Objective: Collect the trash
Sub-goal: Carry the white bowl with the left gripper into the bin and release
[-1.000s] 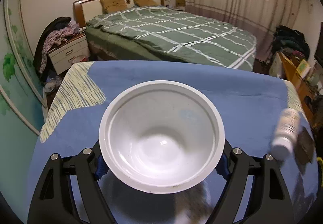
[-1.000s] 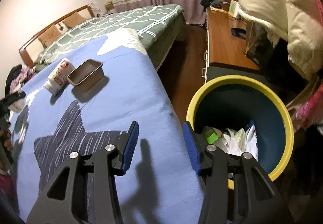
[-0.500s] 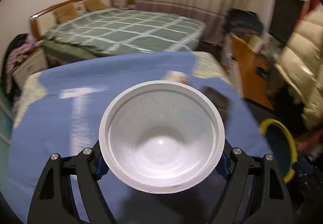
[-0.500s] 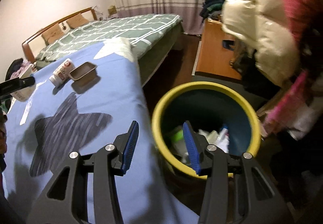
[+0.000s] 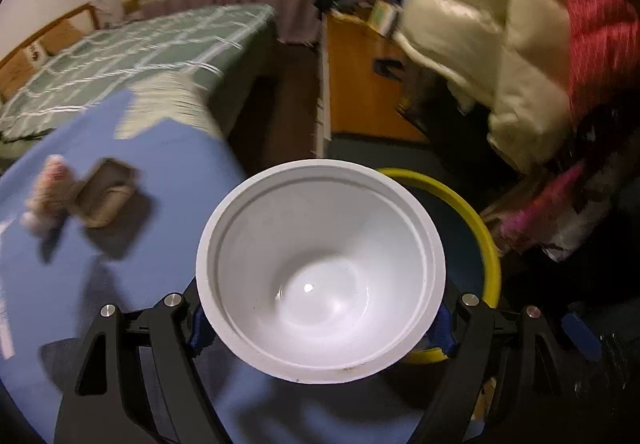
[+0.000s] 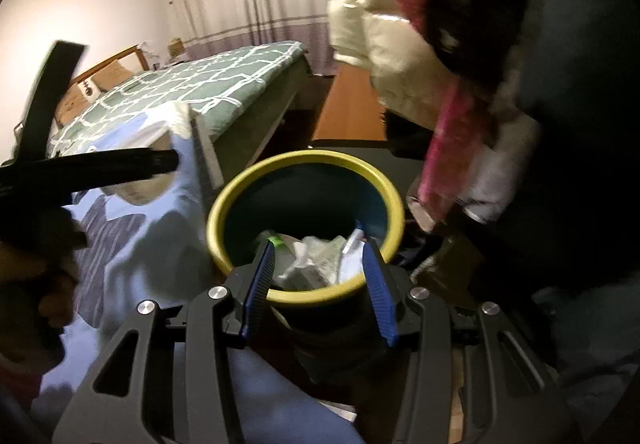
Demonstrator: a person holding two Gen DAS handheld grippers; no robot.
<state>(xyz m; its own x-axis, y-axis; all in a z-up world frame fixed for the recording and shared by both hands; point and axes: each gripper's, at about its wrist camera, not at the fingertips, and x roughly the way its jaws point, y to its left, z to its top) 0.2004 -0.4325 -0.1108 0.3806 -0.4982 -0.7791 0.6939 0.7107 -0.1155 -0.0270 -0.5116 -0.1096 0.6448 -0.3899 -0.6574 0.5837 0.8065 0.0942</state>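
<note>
Left wrist view: my left gripper pinches a light, stiff, slippery bowl by its sides near the bin; my right gripper gapes empty.

No text, brand, number or sign can be read in either view. The small bottle near the left edge of the blue surface carries a reddish label, but motion blur smears it beyond reading. The white bowl shows no print.
</note>
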